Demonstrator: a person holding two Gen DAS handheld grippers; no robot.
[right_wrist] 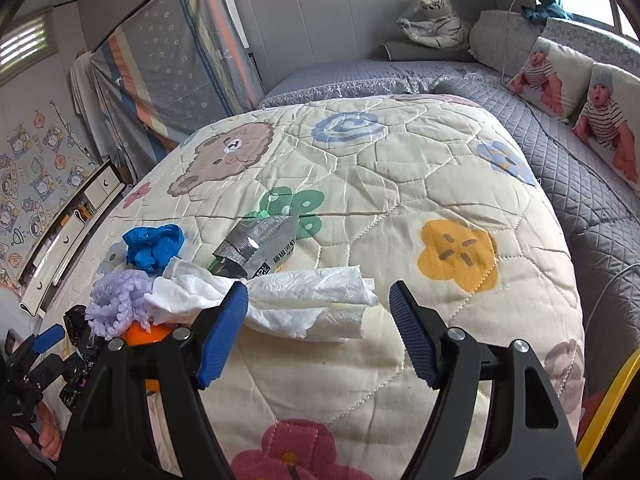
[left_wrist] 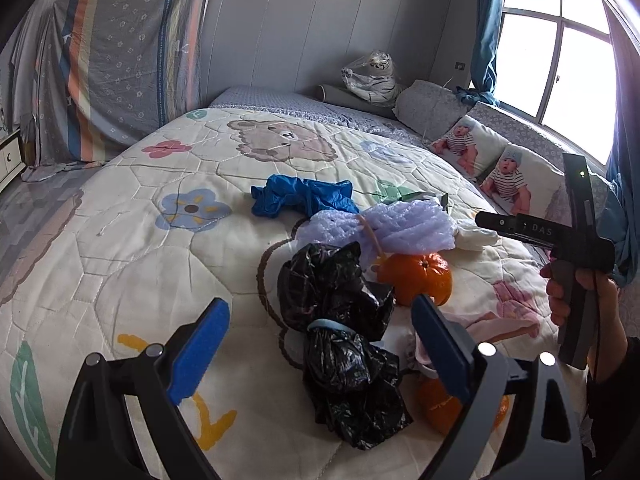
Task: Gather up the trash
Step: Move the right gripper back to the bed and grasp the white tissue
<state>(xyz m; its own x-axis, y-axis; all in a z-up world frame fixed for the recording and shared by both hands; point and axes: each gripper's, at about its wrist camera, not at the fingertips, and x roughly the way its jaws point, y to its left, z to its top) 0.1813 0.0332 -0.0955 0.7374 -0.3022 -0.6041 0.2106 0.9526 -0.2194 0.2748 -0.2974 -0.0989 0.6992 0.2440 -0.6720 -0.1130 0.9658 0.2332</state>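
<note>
Trash lies on a cartoon quilt [left_wrist: 132, 280]. My left gripper [left_wrist: 320, 350] is open, its jaws on either side of a crumpled black plastic bag [left_wrist: 340, 328] just above it. Behind the bag are an orange [left_wrist: 418, 280], purple foam netting [left_wrist: 384, 226] and a crumpled blue bag [left_wrist: 300, 198]. My right gripper [right_wrist: 318, 332] is open just above the near edge of a crumpled white tissue [right_wrist: 288, 304]. Beyond the tissue lie a silver snack wrapper [right_wrist: 256, 248], the blue bag [right_wrist: 154, 246] and the foam netting [right_wrist: 118, 302]. The right gripper's body [left_wrist: 576, 240] shows in the left wrist view.
A second orange [left_wrist: 440, 410] sits under my left gripper's right finger. Baby-print pillows [left_wrist: 480, 160] and a plush tiger [left_wrist: 374, 76] line the far right of the bed. A yellow object [right_wrist: 612, 408] stands at the right edge. A dresser [right_wrist: 68, 236] is beyond the bed's left side.
</note>
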